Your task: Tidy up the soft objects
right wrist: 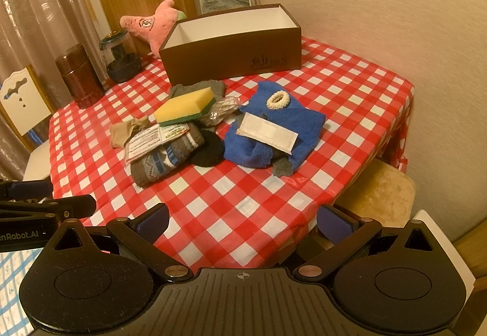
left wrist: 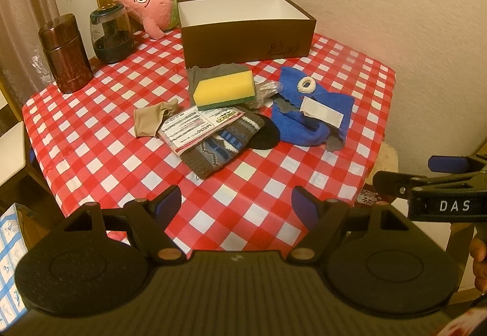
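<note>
We hold both tools back at the near edge of the table [left wrist: 91, 111], above the checked cloth; the left hand-held gripper [left wrist: 236, 202] has its jaws apart and nothing between them, and the right hand-held gripper [right wrist: 243, 222] is likewise spread wide and empty. The soft things lie heaped at the middle of the table, just near of the brown box [left wrist: 243, 38], which stands open and looks empty: a yellow sponge [left wrist: 225, 91] rests on a grey cloth [left wrist: 210, 71]; to its right lies a blue towel [left wrist: 307, 120] with a cream hair tie [left wrist: 308, 84] and a white packet [left wrist: 321, 112] on top; nearer us a knitted sock [left wrist: 216, 147] lies partly under a printed leaflet [left wrist: 197, 126], with a beige glove [left wrist: 152, 120] to its left. A pink plush [left wrist: 152, 4] sits far left, beside the box. We judge the work not yet begun: the step in hand is choosing a first piece. The next move calls for reaching forward and down, probably to the sponge, since it sits uppermost and free; we should close gently, then lift it over the box's near wall.
</note>
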The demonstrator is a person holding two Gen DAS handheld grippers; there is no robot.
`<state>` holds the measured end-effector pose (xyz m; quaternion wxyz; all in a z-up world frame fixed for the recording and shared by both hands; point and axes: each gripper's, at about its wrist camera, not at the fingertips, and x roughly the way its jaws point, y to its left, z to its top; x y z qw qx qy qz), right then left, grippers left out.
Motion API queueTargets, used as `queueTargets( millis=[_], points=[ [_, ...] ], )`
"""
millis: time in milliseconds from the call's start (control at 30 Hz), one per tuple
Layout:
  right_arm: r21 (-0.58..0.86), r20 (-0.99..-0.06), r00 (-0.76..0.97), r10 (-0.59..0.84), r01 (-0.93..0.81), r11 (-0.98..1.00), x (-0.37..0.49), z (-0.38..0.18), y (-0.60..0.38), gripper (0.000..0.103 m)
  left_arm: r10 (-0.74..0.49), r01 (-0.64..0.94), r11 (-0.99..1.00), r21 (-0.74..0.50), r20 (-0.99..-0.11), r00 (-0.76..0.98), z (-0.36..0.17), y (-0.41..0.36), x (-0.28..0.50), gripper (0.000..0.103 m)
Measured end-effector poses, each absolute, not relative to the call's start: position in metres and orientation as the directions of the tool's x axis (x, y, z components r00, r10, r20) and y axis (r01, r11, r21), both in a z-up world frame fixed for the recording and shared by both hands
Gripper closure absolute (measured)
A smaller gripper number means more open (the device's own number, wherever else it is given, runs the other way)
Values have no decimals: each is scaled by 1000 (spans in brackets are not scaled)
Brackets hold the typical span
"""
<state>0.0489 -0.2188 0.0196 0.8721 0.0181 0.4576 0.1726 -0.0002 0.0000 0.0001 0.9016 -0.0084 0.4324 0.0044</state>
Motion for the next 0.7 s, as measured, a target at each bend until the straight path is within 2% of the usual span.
queueTargets(
  millis=[700],
  points=[
    [190, -793, 521, 317, -283, 940, 49, 18, -212, 0, -1, -14, 1000, -13, -780, 625, 0, 0, 0, 25]
  ],
)
